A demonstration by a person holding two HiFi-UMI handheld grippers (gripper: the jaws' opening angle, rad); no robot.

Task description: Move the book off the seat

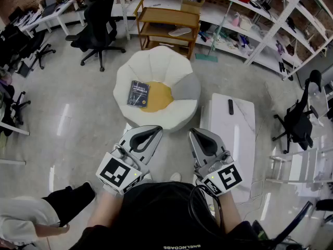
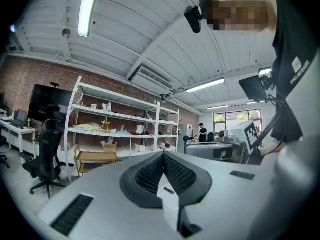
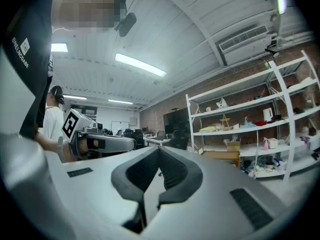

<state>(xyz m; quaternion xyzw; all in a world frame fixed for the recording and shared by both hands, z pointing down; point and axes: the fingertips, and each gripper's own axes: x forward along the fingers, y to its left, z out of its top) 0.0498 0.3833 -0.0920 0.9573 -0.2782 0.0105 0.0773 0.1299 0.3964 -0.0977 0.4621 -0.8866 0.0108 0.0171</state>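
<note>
A dark book lies flat on the left part of a white petal-shaped seat, half on its yellow cushion. Both grippers are held low, close to my body, well short of the seat and pointing toward it. My left gripper is shut with nothing in it; in the left gripper view its jaws meet and only the room shows beyond. My right gripper is shut and empty too, its jaws closed together. The book shows in neither gripper view.
A wooden shelf unit stands just behind the seat. A low white table with a dark remote is to the seat's right. Black office chairs stand at the left and right, white shelving along the back. A person's leg is at the lower left.
</note>
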